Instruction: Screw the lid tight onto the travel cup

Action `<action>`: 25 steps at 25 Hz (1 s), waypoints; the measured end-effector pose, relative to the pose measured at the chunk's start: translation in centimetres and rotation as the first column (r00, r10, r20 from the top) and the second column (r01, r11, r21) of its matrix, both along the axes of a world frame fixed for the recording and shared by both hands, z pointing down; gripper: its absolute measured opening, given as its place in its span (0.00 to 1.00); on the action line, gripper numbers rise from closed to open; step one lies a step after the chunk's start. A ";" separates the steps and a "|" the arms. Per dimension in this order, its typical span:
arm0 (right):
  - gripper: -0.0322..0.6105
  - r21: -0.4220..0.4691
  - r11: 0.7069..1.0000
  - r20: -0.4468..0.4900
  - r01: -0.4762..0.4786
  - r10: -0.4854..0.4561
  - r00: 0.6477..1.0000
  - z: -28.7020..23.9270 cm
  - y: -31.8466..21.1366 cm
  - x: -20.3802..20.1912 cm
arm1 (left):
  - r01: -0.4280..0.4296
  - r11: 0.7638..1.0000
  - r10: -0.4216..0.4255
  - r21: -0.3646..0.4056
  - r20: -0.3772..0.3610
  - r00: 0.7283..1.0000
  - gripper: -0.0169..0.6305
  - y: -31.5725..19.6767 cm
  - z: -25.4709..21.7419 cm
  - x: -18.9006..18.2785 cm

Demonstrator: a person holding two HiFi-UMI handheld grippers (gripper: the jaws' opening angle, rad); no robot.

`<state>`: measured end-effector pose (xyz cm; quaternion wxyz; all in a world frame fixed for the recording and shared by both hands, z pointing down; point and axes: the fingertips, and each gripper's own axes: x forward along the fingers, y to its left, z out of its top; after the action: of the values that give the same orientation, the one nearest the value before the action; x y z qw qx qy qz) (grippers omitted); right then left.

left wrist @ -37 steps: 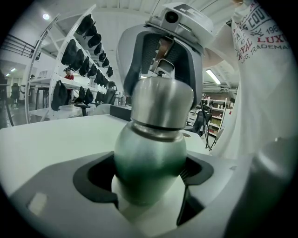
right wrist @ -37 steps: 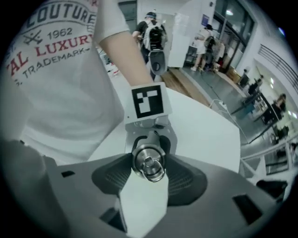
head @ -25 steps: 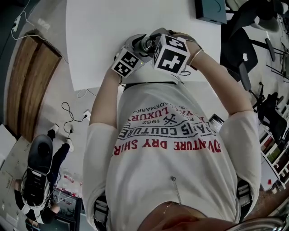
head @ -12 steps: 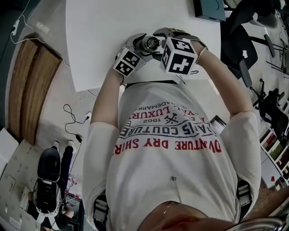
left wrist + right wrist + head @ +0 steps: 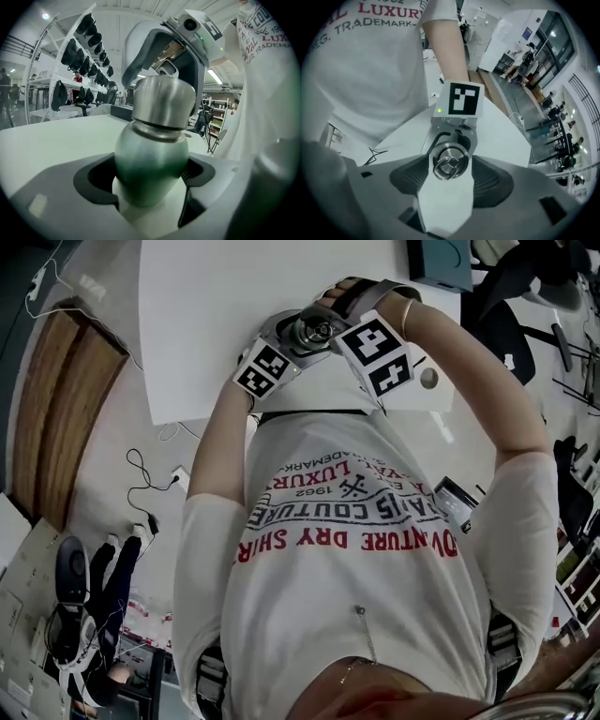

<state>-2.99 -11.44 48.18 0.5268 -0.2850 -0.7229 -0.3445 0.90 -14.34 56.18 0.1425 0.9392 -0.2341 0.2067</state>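
The steel travel cup (image 5: pixel 151 154) stands upright over the white table (image 5: pixel 206 315), with my left gripper (image 5: pixel 150 185) shut on its round body. Its steel lid (image 5: pixel 164 101) sits on the neck. From above, the lid (image 5: pixel 451 162) shows a wire ring on top. My right gripper (image 5: pixel 450 174) points down over it with a jaw on each side. Those jaws have just been opening, and the pads (image 5: pixel 490 180) stand beside the lid without pressing it. In the head view both grippers meet at the lid (image 5: pixel 314 331), the left gripper (image 5: pixel 281 351) beside the right gripper (image 5: pixel 339 326).
A dark box (image 5: pixel 439 261) sits at the table's far right corner and a small round disc (image 5: pixel 428 378) lies near its right edge. Office chairs (image 5: pixel 525 324) stand to the right. Cables (image 5: pixel 141 484) run over the floor at the left, below the table's near edge (image 5: pixel 187 420).
The right gripper has rolled about the lid, its marker cube swinging round to the right, and its jaws have spread. The left gripper and the cup have stayed put.
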 end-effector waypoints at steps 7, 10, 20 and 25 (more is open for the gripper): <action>0.43 -0.073 0.997 -0.001 -0.009 0.009 1.000 -0.3 0.7 -0.9 | -0.003 1.000 0.003 0.004 0.002 1.000 0.65 0.2 -0.2 0.0; 0.43 -0.077 0.994 0.010 -0.080 0.081 0.997 -0.4 0.8 -1.2 | -0.002 1.000 0.002 0.007 0.003 1.000 0.65 0.3 -0.2 -0.2; 0.43 -0.209 0.834 0.219 -0.511 0.549 0.807 -0.8 -0.8 -1.5 | -0.005 1.000 0.005 0.006 0.001 1.000 0.65 -0.1 -0.1 -0.2; 0.43 -0.233 0.660 0.217 -0.715 0.752 0.623 -0.8 -1.3 -1.9 | -0.006 1.000 0.006 0.007 0.001 1.000 0.65 0.0 -0.1 -0.5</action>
<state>-4.88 -12.76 47.40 0.4887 0.0575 -0.8657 -0.0925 0.40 -14.30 56.12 0.1386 0.9402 -0.2322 0.2070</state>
